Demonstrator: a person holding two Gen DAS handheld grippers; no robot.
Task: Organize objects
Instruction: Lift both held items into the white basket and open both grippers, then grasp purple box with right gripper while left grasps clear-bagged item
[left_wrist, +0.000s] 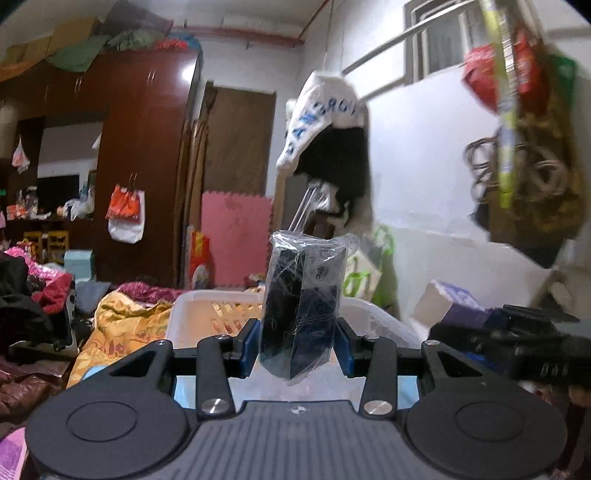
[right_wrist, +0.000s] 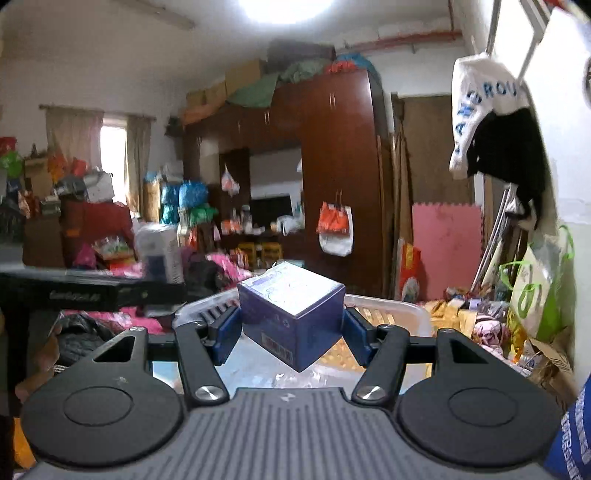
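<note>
The dark plastic-wrapped packet (left_wrist: 301, 314) was pinched upright in the left gripper (left_wrist: 299, 343), the blue box (right_wrist: 291, 314) clamped tilted in the right gripper (right_wrist: 291, 332), both held above the white basket (left_wrist: 369, 314). A clean drop probably called for lowering each inside the rim before releasing.
</note>
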